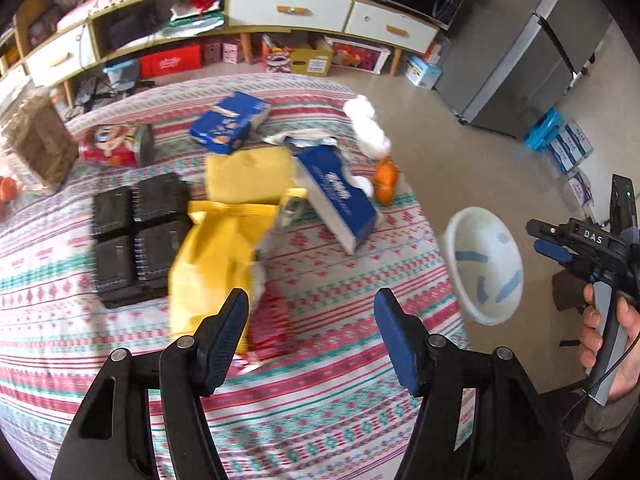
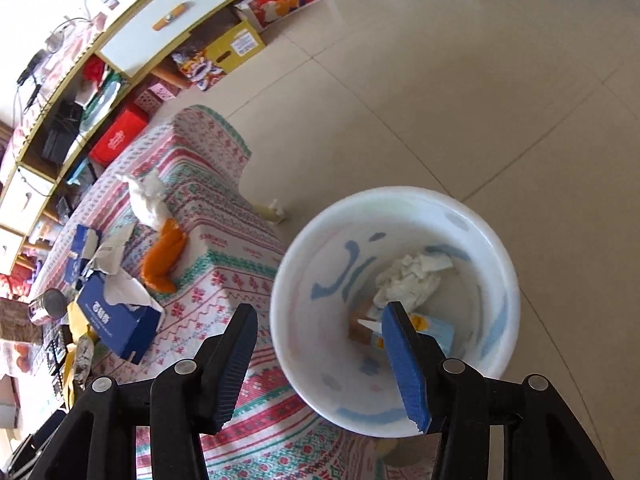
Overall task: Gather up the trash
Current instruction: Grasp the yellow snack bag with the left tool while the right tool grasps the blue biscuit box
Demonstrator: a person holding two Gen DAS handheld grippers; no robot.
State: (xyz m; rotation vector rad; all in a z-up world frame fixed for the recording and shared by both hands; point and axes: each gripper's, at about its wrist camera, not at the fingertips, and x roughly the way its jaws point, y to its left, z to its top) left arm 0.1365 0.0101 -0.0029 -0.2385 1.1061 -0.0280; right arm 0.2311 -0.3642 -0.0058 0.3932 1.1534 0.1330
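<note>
Your right gripper (image 2: 320, 364) hangs open and empty over the white bin (image 2: 496, 240) at lower right, apparently after dropping trash, while your open left gripper (image 1: 312, 336) hovers above the desk's (image 1: 344, 412) yellow wrapper (image 1: 216, 256).

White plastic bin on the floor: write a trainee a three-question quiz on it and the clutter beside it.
1. True or false: the white plastic bin stands on the patterned tablecloth.
2. What lies inside the bin? A) only a drinks can B) crumpled white tissue and a small light-blue carton C) nothing
3. Fill in: the right claw hangs over the bin's near rim, open and ____.

Key
1. False: it stands on the tiled floor, beside the table.
2. B
3. Empty; the left claw, over the table, is open and empty too.
</note>
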